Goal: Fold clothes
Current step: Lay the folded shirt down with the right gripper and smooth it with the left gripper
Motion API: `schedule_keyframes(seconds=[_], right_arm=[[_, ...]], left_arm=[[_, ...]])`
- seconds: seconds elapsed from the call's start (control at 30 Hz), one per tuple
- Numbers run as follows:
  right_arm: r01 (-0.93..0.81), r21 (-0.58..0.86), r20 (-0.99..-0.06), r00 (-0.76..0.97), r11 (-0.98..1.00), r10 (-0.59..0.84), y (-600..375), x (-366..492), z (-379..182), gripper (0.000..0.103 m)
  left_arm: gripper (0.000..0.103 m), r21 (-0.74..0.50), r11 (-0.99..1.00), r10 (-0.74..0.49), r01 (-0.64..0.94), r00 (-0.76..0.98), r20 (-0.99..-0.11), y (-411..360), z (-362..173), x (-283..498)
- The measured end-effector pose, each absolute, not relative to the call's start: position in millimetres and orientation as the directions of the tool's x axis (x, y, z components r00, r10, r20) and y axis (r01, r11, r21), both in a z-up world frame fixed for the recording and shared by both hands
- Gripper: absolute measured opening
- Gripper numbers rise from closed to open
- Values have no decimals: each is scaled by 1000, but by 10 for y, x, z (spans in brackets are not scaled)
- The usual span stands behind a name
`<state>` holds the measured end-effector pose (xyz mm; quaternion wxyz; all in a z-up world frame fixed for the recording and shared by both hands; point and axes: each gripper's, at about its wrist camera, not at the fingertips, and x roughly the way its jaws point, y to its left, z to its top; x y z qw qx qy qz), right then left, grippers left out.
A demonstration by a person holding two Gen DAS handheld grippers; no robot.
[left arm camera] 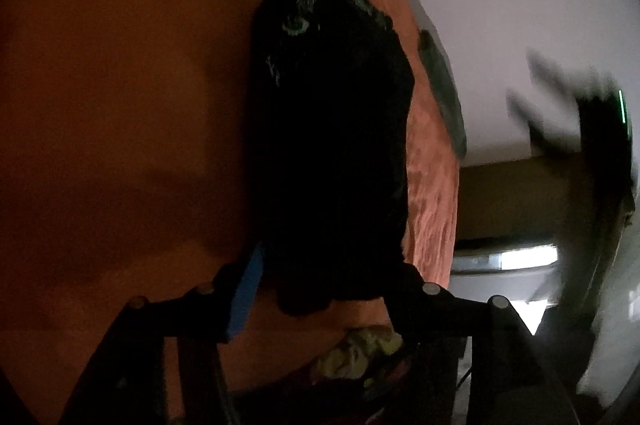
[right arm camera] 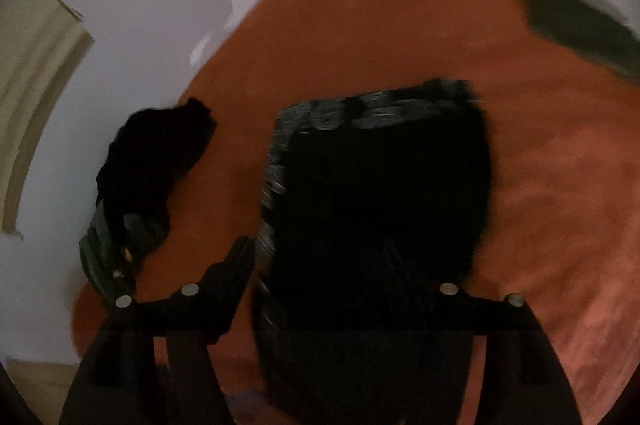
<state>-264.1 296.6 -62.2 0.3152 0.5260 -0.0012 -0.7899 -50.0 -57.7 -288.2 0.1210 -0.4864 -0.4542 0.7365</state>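
In the left wrist view, an orange cover (left arm camera: pixel 120 85) fills the left side. It lies over something wide, maybe a bed, but that is hard to tell. A black piece of clothing (left arm camera: pixel 332 145) lies flat on the cover in the middle, folded into a long shape with a grey patterned edge at the far end. The left tool (left arm camera: pixel 324 289) has its two fingers apart. The near end of the black clothing sits between them, but the fingers do not squeeze it. One finger has a blue pad (left arm camera: pixel 246 293). Farther right is a white wall (left arm camera: pixel 500 5), and a dark blurry shape (left arm camera: pixel 592 145) is at the right edge.

In the right wrist view, a small dark bundle of cloth (right arm camera: pixel 156 165) lies at the left edge of the orange cover. The black clothing fills the middle. The right tool (right arm camera: pixel 344 285) has its fingers apart, with the cloth under them, not pinched. A dark green thing (right arm camera: pixel 576 21) lies at the far right.
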Motion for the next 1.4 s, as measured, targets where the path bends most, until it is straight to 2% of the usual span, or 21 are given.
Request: schedule_keyframes(seconds=[0.07, 0.2, 0.5, 0.63, 0.7, 0.73, 0.77, 0.8, 0.87, 0.97, 1.0, 1.1, 1.17, 1.2, 1.23, 1.3, 1.4], right_arm=[[497, 335, -813, -278, -801, -512, 3472, -2240, -769, 67], [515, 344, -810, -259, -785, -525, 3886, -1529, -1358, 67], [722, -73, -884, -367, -688, -291, 3386, -636, -2285, 67], [660, -250, -870, -474, -709, -135, 3228, -784, -2522, 66], [600, -292, -857, -509, -745, -74, 3245, -944, -2572, 66], [571, -297, -851, -522, -766, -59, 3278, -1002, -2571, 54], [548, -274, -846, -528, -790, -73, 3335, -1045, -2550, 26], [530, -231, -845, -525, -816, -102, 3414, -1071, -2518, 13], [478, -120, -839, -517, -870, -168, 3632, -1122, -2430, 10], [361, 84, -845, -469, -929, -259, 4037, -1245, -2397, 10], [334, 145, -875, -395, -931, -278, 4118, -1330, -2508, 11], [249, 274, -909, -250, -929, -335, 4334, -1507, -2716, 19], [233, 267, -902, -282, -935, -327, 4413, -1511, -2653, 50], [248, 240, -899, -307, -939, -311, 4403, -1492, -2602, 54], [279, 212, -895, -329, -937, -300, 4365, -1459, -2552, 55], [355, 153, -889, -359, -922, -285, 4242, -1366, -2476, 55], [488, 84, -905, -327, -869, -271, 4005, -1250, -2444, 55]], left_arm=[[60, -786, -552, 606, 277, -514, -607, -576, -2900, -513], [60, -767, -567, 583, 299, -512, -631, -451, -2961, -569], [60, -767, -556, 553, 319, -547, -629, -500, -2921, -591], [60, -760, -566, 554, 320, -535, -638, -469, -3004, -665], [60, -772, -543, 557, 330, -546, -625, -498, -3049, -685], [60, -789, -520, 561, 326, -567, -603, -511, -3080, -705], [60, -804, -502, 566, 319, -581, -585, -533, -3102, -676], [60, -828, -465, 583, 314, -596, -553, -535, -3161, -690], [56, -854, -420, 612, 306, -600, -516, -512, -3243, -697], [27, -864, -425, 639, 270, -586, -498, -378, -3219, -704], [25, -863, -436, 651, 255, -573, -498, -321, -3189, -708], [26, -816, -519, 630, 254, -532, -566, -205, -3113, -723], [28, -808, -521, 619, 274, -530, -579, -232, -3122, -718], [30, -812, -503, 617, 294, -536, -576, -281, -3149, -703], [33, -816, -484, 614, 315, -543, -573, -332, -3178, -687], [43, -819, -447, 600, 360, -559, -573, -443, -3230, -630], [47, -799, -451, 554, 397, -577, -600, -548, -3214, -571]])
